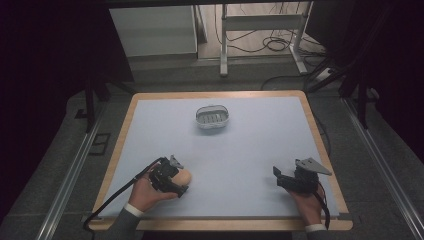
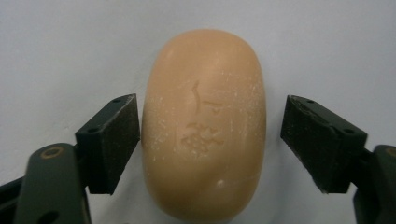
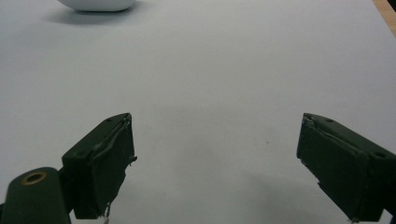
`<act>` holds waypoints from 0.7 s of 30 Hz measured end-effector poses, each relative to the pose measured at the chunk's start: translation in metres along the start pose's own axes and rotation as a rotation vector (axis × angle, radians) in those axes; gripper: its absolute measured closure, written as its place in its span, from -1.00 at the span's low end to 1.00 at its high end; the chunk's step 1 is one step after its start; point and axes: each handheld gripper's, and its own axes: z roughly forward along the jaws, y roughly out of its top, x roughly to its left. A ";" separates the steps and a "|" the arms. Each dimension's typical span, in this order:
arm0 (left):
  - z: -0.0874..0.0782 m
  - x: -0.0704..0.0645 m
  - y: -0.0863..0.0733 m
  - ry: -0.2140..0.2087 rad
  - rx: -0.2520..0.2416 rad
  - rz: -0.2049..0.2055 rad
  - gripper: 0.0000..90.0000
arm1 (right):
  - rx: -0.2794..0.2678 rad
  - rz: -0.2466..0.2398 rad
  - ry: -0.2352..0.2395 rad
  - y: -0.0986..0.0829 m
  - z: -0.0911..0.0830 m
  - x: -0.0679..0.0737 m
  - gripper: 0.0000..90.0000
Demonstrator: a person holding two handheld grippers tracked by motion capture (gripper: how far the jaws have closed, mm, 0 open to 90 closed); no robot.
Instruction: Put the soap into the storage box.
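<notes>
From above, your left tool (image 1: 175, 182) sits at the near left of the pale bench (image 1: 260, 150), straddling a smooth peach soap bar (image 1: 183, 176). A white ribbed soap dish (image 1: 212, 118) stands far back, nothing visible in it. Your right tool (image 1: 282, 176) rests near right.

In the left gripper view, your jaws are spread; the oval, embossed soap bar (image 2: 205, 123) lies between them, the left pad touching or nearly so, the right apart.

In the right gripper view, your jaws gape over bare bench (image 3: 210, 79); the dish's rounded edge (image 3: 98, 4) shows at top.
</notes>
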 end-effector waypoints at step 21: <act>-0.017 0.009 -0.001 -0.010 -0.062 -0.019 -0.28 | 0.007 0.026 -0.008 0.000 0.001 -0.003 -0.75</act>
